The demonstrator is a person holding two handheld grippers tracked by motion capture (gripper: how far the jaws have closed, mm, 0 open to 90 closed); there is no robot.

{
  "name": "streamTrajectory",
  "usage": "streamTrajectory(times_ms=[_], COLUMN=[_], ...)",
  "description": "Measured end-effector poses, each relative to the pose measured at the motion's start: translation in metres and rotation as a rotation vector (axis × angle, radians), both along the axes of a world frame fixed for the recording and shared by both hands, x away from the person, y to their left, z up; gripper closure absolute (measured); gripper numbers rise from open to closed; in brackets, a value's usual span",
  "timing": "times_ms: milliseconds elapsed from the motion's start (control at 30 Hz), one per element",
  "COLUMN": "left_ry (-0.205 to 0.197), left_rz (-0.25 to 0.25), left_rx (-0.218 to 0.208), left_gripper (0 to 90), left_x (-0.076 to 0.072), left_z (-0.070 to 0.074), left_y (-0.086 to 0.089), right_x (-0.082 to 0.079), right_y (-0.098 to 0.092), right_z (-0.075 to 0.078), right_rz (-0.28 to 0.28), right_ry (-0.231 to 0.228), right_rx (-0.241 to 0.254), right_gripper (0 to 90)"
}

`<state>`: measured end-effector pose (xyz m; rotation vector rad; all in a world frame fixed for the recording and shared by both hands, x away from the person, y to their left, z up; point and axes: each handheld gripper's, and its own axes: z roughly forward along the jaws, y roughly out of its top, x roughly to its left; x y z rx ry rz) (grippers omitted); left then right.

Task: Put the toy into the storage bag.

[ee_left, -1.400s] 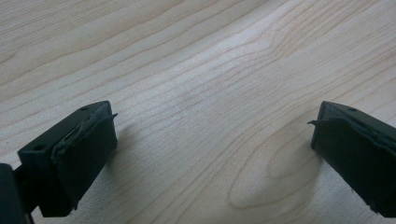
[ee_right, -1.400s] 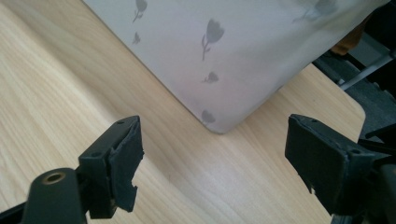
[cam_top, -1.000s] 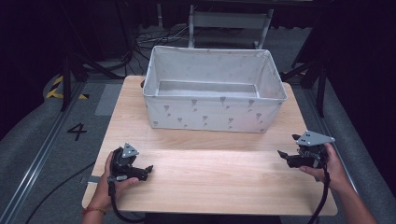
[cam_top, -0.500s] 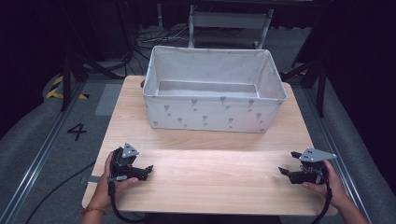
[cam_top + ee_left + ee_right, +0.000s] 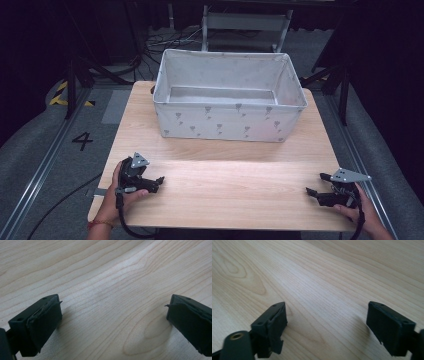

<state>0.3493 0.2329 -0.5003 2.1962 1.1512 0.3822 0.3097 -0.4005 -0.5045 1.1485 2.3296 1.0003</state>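
Both of your tools sit low at the near edge of the tabletop [image 5: 225, 180], nothing between the jaws of either. Left hand-held gripper [image 5: 159, 181]: jaws spread, pointing inward across the wood. Right hand-held gripper [image 5: 316, 184]: jaws spread too, and they have just been opening a little wider, with only bare wood between them.

Nearest thing to work with is the fabric bin [image 5: 227, 120], grey-white with small printed marks, standing at the far middle of the tabletop, well apart from both grippers. Its inside looks bare as far as the high view reaches.

Step in hand, by my reading: a rest or ready pose, no grasp begun. If the bin is your aim, the next move calls for both hands to travel forward and bring the spread jaws over a rim or side wall, one to each end.

View notes: the high view gives you the bin, your hands and the gap between them. The left gripper view [image 5: 112, 310] and right gripper view [image 5: 325, 322] give close wood grain and the torn padding on the jaw faces, detail the high view cannot resolve.
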Motion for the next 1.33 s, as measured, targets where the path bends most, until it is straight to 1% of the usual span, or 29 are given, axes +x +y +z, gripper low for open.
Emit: streamTrajectory(times_ms=[33,67,300,400,467,767,867,1067,1167,1333], left_ry=[0.000,-0.001,-0.004,-0.001,-0.008,-0.007,-0.003,-0.004,-0.005,-0.005], left_rz=[0.000,0.000,-0.001,0.000,0.001,0.008,0.003,-0.007,0.011,0.025], left_rx=[0.000,0.000,0.000,0.000,0.003,-0.001,0.000,0.004,0.001,0.002], left_gripper=[0.2,0.2,0.2,0.2,0.3,0.5,0.5,0.2,0.2,0.1], left_x=[0.0000,0.0001,0.0011,0.0010,0.0023,0.0022,0.0028,0.0040,0.0043,0.0033], left_z=[0.0000,0.0000,-0.0002,-0.0001,-0.0002,-0.0004,-0.0001,-0.0001,-0.0003,-0.0003], left_y=[0.0000,0.0000,-0.0003,-0.0004,-0.0004,-0.0010,-0.0005,0.0004,0.0005,-0.0001], right_x=[0.0013,0.0020,0.0021,0.0040,0.0053,0.0054,0.0074,0.0078,0.0077,0.0077], right_y=[-0.0015,-0.0021,-0.0020,-0.0001,0.0004,0.0005,0.0028,0.0031,0.0031,0.0031], right_z=[-0.0009,-0.0010,-0.0011,-0.0015,-0.0018,-0.0019,-0.0022,-0.0023,-0.0023,-0.0023], right_rz=[-0.006,-0.009,-0.009,-0.027,-0.036,-0.039,-0.044,-0.047,-0.047,-0.048], right_ry=[0.015,0.022,0.022,0.028,0.034,0.035,0.042,0.047,0.047,0.047], right_rx=[0.016,0.022,0.021,0.015,0.010,0.008,0.005,0.003,0.003,0.002], right_gripper=[15.6,15.6,15.0,9.7,7.5,7.0,3.4,2.9,2.9,2.7])
